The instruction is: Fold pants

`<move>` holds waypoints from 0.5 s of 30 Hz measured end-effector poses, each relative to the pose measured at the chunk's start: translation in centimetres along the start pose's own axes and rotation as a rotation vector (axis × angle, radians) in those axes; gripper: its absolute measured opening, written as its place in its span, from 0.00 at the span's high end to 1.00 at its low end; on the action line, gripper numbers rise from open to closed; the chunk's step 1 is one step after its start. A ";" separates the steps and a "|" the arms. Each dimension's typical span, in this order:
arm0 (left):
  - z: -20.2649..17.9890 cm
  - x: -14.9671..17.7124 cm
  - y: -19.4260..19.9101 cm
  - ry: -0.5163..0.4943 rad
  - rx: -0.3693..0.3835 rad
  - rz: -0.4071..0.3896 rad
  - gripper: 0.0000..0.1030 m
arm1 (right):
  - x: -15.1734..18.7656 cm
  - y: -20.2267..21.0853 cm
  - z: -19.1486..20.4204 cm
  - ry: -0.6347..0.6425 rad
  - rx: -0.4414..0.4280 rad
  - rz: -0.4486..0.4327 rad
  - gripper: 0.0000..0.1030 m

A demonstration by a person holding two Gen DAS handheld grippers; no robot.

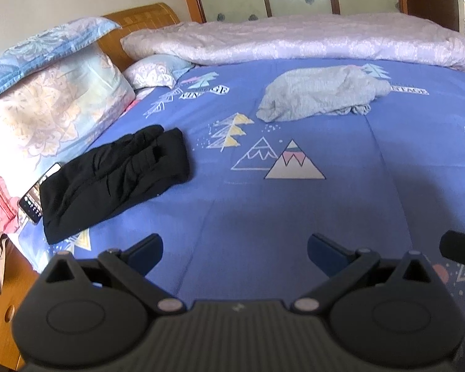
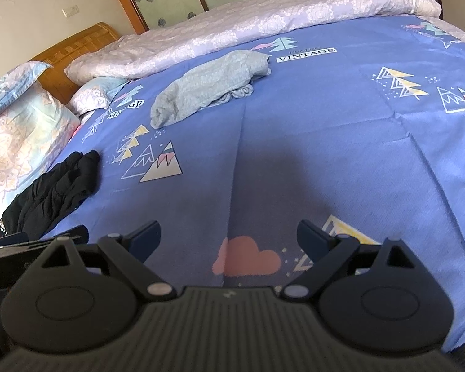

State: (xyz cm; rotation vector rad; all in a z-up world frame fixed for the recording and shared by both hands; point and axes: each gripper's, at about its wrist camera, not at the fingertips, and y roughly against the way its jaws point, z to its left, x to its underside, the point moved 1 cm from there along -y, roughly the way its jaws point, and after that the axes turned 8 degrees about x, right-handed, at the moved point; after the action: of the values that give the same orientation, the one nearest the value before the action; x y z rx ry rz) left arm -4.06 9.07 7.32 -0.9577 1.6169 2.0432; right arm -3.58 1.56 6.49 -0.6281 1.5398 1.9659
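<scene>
Folded black pants [image 1: 114, 179] lie on the blue bedsheet [image 1: 294, 210] at the left, near the pillows; they also show in the right wrist view [image 2: 52, 195]. A crumpled light grey garment [image 1: 322, 93] lies farther back on the bed; it also shows in the right wrist view [image 2: 207, 85]. My left gripper [image 1: 235, 252] is open and empty above the bare sheet, right of the black pants. My right gripper [image 2: 229, 238] is open and empty above the sheet [image 2: 325, 155]. The right gripper's edge shows in the left view [image 1: 462, 248].
A phone [image 1: 35, 193] lies partly under the black pants at the bed's left edge. Stacked pillows [image 1: 46, 105] sit at the left by the wooden headboard [image 1: 145, 18]. A rolled pale quilt [image 1: 294, 38] runs along the far side. A wooden nightstand [image 1: 3, 316] stands at lower left.
</scene>
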 end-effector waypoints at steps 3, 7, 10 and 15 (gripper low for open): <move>0.1 0.2 -0.3 0.004 0.002 0.022 0.00 | 0.1 -0.1 -0.1 0.005 -0.004 0.009 0.07; 0.2 0.3 -0.6 0.011 0.006 0.046 0.00 | 0.2 -0.3 -0.1 0.010 -0.003 0.023 0.07; 0.3 0.5 -0.9 0.012 0.009 0.065 0.00 | 0.3 -0.4 -0.2 0.014 -0.001 0.036 0.07; 0.3 0.6 -1.3 0.016 0.014 0.087 0.00 | 0.5 -0.6 -0.1 0.018 -0.003 0.052 0.07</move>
State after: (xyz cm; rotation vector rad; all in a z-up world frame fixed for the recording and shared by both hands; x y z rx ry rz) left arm -3.76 9.66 5.99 -0.9167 1.7072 2.0824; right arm -3.52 1.65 5.68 -0.6140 1.5788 2.0063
